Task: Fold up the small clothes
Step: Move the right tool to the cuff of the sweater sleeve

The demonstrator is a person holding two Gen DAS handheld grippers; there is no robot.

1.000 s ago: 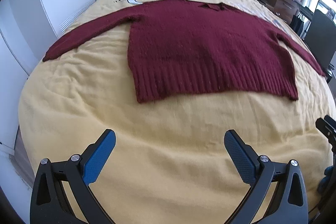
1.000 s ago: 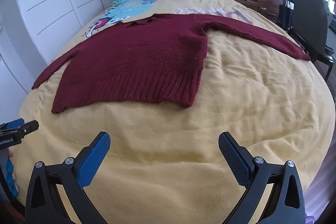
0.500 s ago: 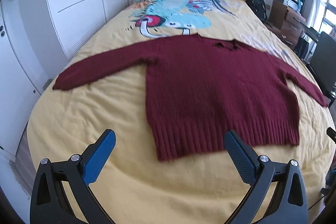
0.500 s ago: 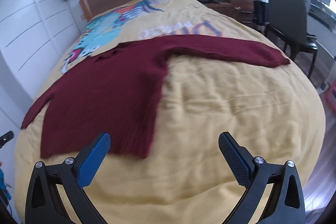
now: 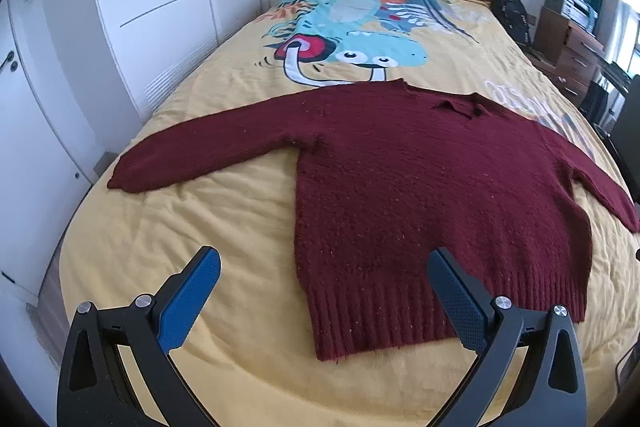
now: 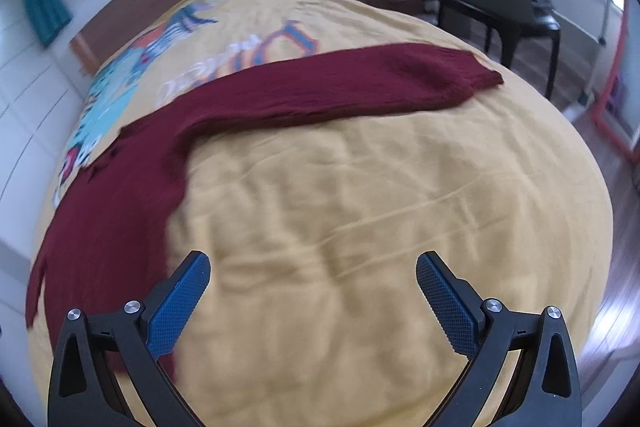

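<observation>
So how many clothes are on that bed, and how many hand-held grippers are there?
Sweater: 1, dark red, spread flat on the yellow bed.
Hand-held grippers: 2, left hand-held gripper and right hand-held gripper, both open.
Total: 3

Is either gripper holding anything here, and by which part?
Nothing is held. The left gripper and right gripper are both open above the flat dark red knitted sweater.
</observation>
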